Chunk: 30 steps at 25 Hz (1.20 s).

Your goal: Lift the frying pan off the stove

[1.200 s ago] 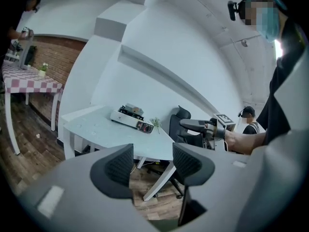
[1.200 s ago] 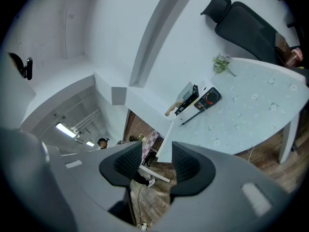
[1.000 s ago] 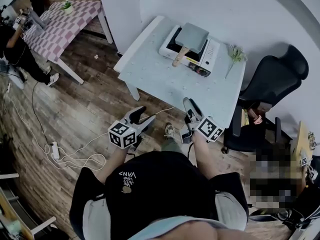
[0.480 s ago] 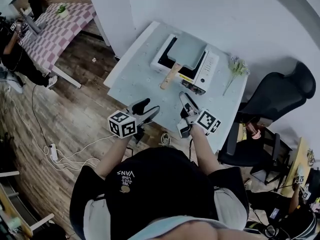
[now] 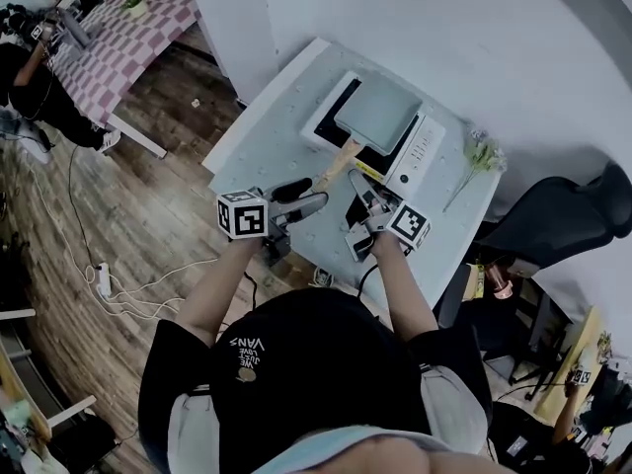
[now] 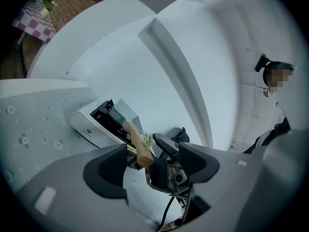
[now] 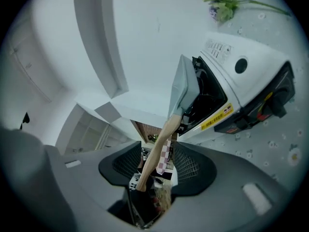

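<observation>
Handle (image 5: 334, 169) flanked, nothing gripped yet
The frying pan (image 5: 380, 112) sits on the stove (image 5: 420, 151) by the surface's (image 5: 267, 136) far edge, its handle running nearward. The left tongs (image 5: 311, 196) are opening, empty; the right tongs (image 5: 363, 188) are parted, aligned.

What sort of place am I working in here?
Probably an office or lab, not a real kitchen: a portable stove with a frying pan on a white table, a black office chair beside it, cables across the wooden floor.
</observation>
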### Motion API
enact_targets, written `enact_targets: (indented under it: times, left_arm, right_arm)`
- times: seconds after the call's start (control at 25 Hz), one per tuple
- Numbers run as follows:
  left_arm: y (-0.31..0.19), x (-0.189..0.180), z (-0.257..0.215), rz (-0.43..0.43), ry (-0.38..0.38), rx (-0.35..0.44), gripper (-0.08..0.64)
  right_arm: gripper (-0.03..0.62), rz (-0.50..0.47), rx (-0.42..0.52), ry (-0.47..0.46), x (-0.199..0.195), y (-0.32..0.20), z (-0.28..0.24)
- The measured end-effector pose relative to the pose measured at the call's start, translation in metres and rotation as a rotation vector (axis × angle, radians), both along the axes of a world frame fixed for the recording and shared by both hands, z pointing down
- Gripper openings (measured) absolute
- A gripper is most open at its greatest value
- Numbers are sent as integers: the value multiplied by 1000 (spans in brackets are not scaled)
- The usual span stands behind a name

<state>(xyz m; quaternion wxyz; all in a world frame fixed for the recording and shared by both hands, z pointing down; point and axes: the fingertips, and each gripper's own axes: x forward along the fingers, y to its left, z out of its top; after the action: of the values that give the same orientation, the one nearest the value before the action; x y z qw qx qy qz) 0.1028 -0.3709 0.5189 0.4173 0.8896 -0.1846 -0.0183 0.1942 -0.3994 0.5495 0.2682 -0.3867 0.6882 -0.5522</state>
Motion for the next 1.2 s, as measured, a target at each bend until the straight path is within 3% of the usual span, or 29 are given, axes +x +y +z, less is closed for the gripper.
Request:
enact_targets:
  times: [0.12,0.4,0.56,0.76,0.88,0.96,1.0,1.12,1.2]
  left_arm:
    - [-10,8,4,21,-8,-39,310]
    - [-26,22,22,46,-50,-130,308]
    - [-23,34,23,92,-29,-204,308]
    - [-21,45,28,131,-4,-278,307]
    - [-22,45,29,130,13,-304,304]
    - [-22,45,29,133,34,-322,275]
    - [-23,45,29,133,46,-330,227]
    - [-24,44,32,118,61,-352,149]
    - [-25,42,33,104,83,-372,143]
  right_arm:
    - [201,-17,-58,12,0,-10,12]
    - [223,-51,-72,-105,-9,-37,17]
    - [239,-56,-55,-175,-13,-51,20]
    - [239,-40,-128,-209,-13,-64,29]
    - [239,-51,-109,-253,-16,-71,27]
    - [233,-58,-95,-279,-17,-74,25]
    - [223,-60,-95,-280,-17,-76,25]
    - [193,-77,-105,-247,-18,-76,29]
    - [191,-87,-110,-240,-18,-76,30]
